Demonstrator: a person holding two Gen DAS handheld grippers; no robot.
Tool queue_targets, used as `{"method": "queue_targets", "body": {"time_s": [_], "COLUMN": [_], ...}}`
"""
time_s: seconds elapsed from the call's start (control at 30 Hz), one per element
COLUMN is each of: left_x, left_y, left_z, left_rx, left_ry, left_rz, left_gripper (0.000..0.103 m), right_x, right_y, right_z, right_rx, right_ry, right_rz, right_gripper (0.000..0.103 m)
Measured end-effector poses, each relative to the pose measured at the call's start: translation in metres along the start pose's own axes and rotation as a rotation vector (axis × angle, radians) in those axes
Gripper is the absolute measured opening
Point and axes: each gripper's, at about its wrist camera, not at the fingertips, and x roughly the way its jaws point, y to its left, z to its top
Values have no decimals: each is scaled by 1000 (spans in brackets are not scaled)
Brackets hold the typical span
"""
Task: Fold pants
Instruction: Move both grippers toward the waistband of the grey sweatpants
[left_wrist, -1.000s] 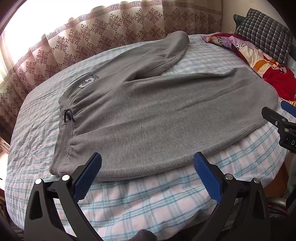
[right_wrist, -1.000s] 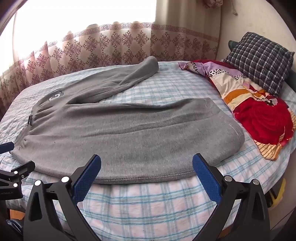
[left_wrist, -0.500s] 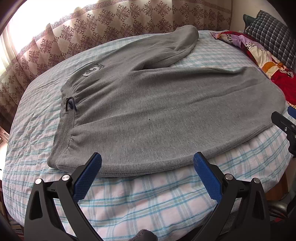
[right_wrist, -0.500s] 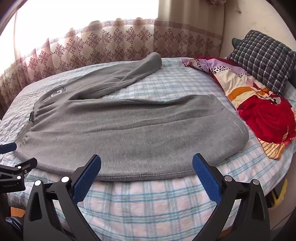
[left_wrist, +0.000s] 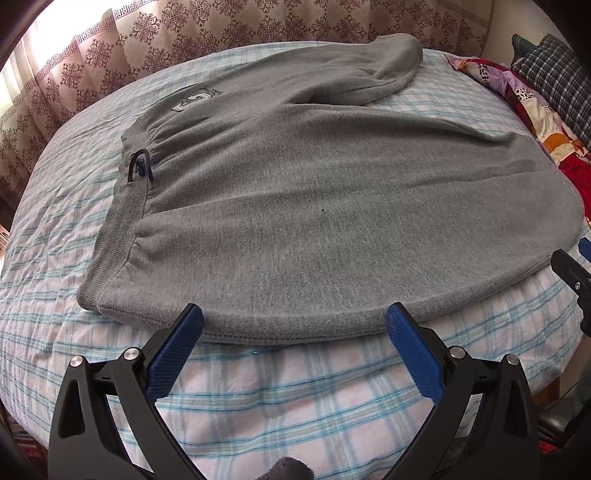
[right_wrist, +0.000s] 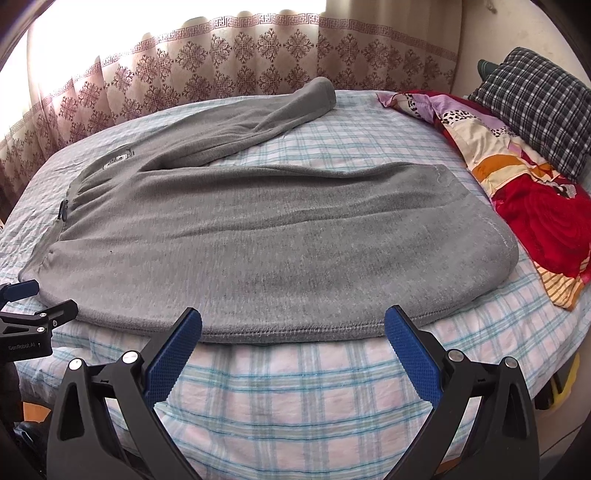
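A checked bed (right_wrist: 295, 413) fills the room below a patterned curtain (right_wrist: 221, 55), with a bright quilt (right_wrist: 517, 184) and a plaid pillow (right_wrist: 535, 107) at its right. The grey pants (right_wrist: 277, 240) lie spread across it, waistband left, one leg angled toward the far side. The left gripper (left_wrist: 293, 332) and right gripper (right_wrist: 293, 332) hover at the near edge, jaws wide open, holding nothing. Folding looks not yet begun; the next move probably calls for pinching the near hem at two spots.
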Motion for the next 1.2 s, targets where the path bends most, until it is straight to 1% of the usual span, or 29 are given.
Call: {"method": "queue_targets", "body": {"time_s": [0.17, 0.27, 0.33, 0.47, 0.53, 0.63, 0.83, 1.03, 1.2], "left_x": [4, 7, 8, 11, 15, 19, 26, 33, 33], "left_y": [0, 0, 0, 1, 3, 6, 6, 9, 11], "left_z": [0, 0, -1, -1, -2, -3, -4, -6, -6], "left_rx": [-1, 0, -3, -4, -12, -27, -24, -33, -34], "left_ry": [10, 18, 20, 28, 40, 52, 68, 79, 76], "left_rz": [-1, -1, -3, -9, -17, -34, -39, -62, -72], "left_gripper": [100, 100, 100, 100, 100, 100, 100, 101, 101], "right_x": [10, 21, 30, 39, 43, 45, 50, 58, 61], "right_y": [11, 15, 22, 33, 35, 34, 31, 23, 27], "right_z": [5, 12, 15, 7, 3, -1, -4, -3, -5], "right_rx": [-38, -26, -43, -104, -115, -110, -90, -28, -47], "right_ry": [9, 33, 43, 71, 91, 109, 137, 186, 193], "right_rz": [-1, 27, 25, 7, 7, 15, 28, 71, 65], "right_gripper": [98, 98, 98, 98, 98, 98, 98, 98, 98]}}
